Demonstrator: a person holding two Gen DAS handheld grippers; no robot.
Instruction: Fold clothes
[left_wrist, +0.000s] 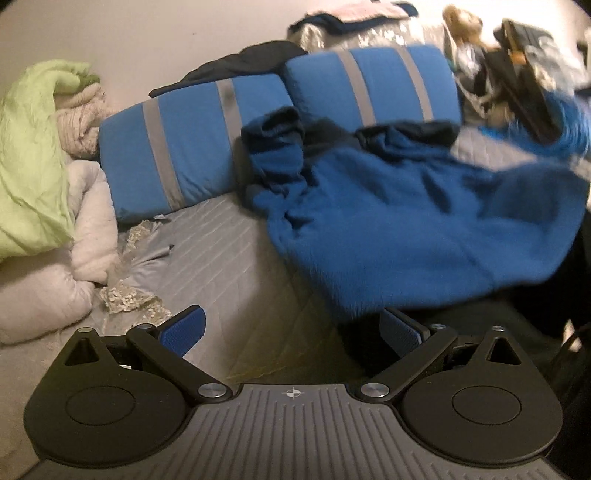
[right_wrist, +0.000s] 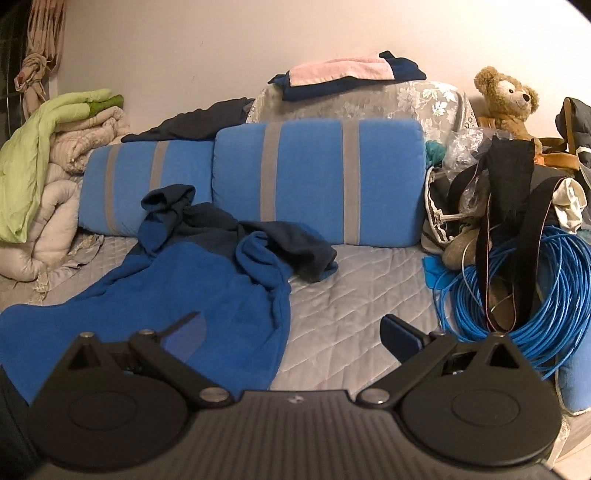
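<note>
1. The blue fleece (right_wrist: 192, 280) lies crumpled on the bed (right_wrist: 351, 306), its dark-cuffed sleeves bunched up against two blue pillows (right_wrist: 317, 177) with grey stripes.
2. The left claw (left_wrist: 291, 332) is spread wide and holds nothing; the fleece (left_wrist: 406, 229) hangs blurred just over its right finger, and I cannot tell if they touch.
3. The right claw (right_wrist: 291, 332) is also wide open and empty, with its left finger over the fleece's hem and its right finger over bare quilt.
4. A coil of blue cable (right_wrist: 517, 295) sits at the right, near a teddy bear (right_wrist: 506, 99).
5. Folded quilts (right_wrist: 55, 166) are stacked at the left.
6. No readable writing or labels show anywhere.
</note>
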